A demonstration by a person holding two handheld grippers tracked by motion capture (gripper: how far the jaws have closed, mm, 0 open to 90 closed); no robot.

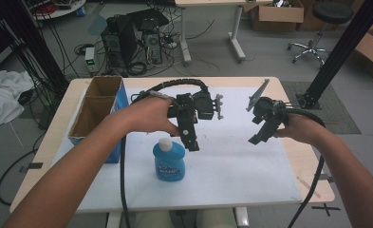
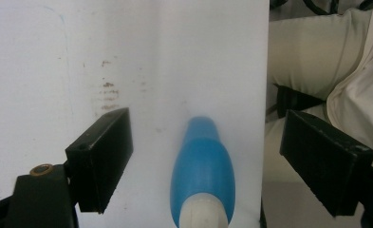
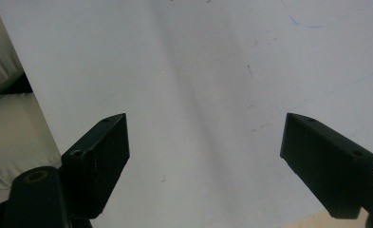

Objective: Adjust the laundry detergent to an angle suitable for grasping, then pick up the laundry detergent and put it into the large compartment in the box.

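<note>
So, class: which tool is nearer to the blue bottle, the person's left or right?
Left. The left tool hangs open just above the blue bottle, whose white cap sits between its jaws in the left gripper view. The right tool hovers open well off to the bottle's right.

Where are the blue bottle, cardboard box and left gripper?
blue bottle [image 1: 169, 164]: high view, on its label front.
cardboard box [image 1: 79, 122]: high view, on its inner wall.
left gripper [image 2: 205, 161]: left gripper view, midway between its open jaws.

Glossy blue plastic bottle [image 1: 169, 161]; matt white sheet [image 1: 241, 161] with faint scuffs; brown cardboard box [image 1: 95, 111]; matt black claw [image 2: 208, 161].
</note>
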